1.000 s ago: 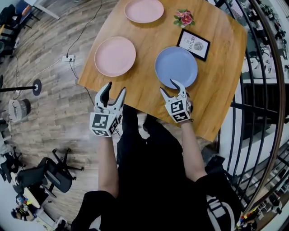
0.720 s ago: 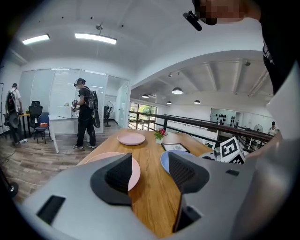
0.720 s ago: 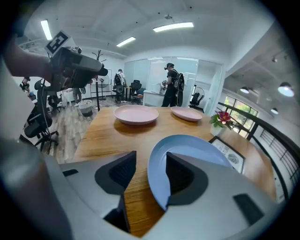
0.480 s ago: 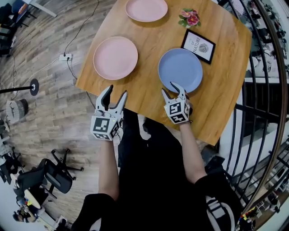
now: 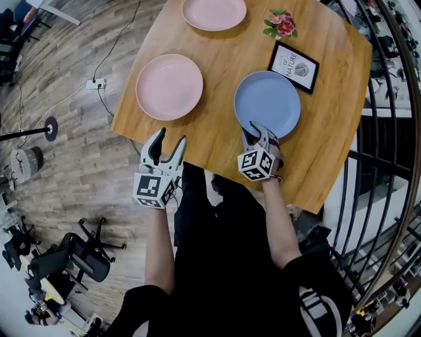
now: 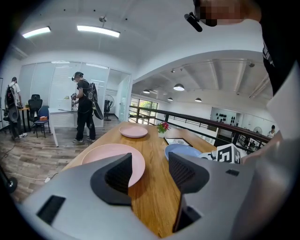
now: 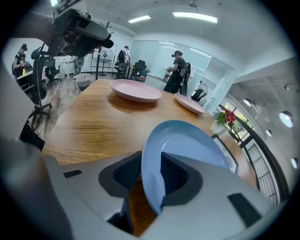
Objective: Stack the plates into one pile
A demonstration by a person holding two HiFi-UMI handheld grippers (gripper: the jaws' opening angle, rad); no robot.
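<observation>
Right now the right claw has just been closing its jaws and pinches the blue plate by the rim at the plate's six o'clock. The plate sits toward the right side of the desk. At eight o'clock from that plate the left claw hangs just off the desk's near edge, jaws spread, nothing between them. One pink plate lies at nine o'clock from the blue one, well apart. A second pink plate is at eleven, by the far edge. A framed card lies at one o'clock, with flowers beyond.
</observation>
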